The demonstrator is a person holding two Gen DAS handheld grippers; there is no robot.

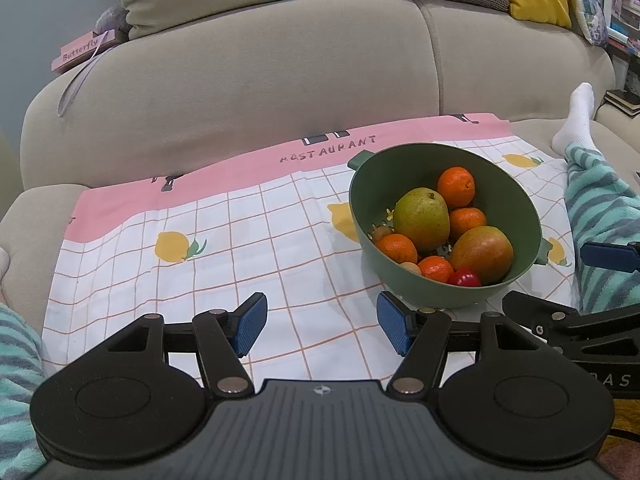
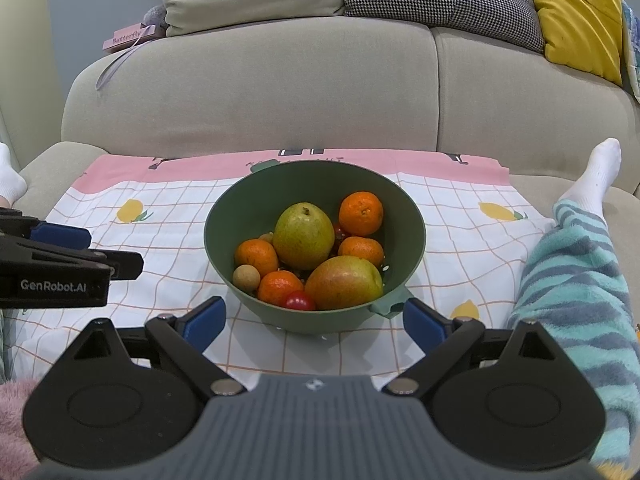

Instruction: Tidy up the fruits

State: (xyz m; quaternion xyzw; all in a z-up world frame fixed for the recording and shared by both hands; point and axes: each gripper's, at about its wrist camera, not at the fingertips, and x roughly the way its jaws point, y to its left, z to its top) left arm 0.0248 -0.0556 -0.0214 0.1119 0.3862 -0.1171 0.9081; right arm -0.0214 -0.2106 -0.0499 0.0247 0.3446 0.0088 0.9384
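A green bowl [image 2: 224, 216] stands on a checked cloth [image 2: 460, 240] on the sofa seat. It holds two pears [image 2: 304, 236], several tangerines [image 2: 360, 208], a small red fruit [image 2: 300, 301] and a small tan fruit [image 2: 246, 277]. My right gripper [image 2: 316, 322] is open and empty, just in front of the bowl's near rim. My left gripper [image 1: 320, 326] is open and empty over the cloth, left of the bowl [image 1: 520, 196]. The pears [image 1: 420, 218] and tangerines [image 1: 456, 186] show in the left wrist view too.
The beige sofa back [image 2: 280, 88] rises behind the cloth, with cushions [image 2: 576, 12] on top. A pink box [image 1: 82, 54] lies on the sofa's left arm. The person's legs in striped teal trousers [image 2: 576, 292] lie right of the cloth, and a sock [image 2: 10, 176] at the left.
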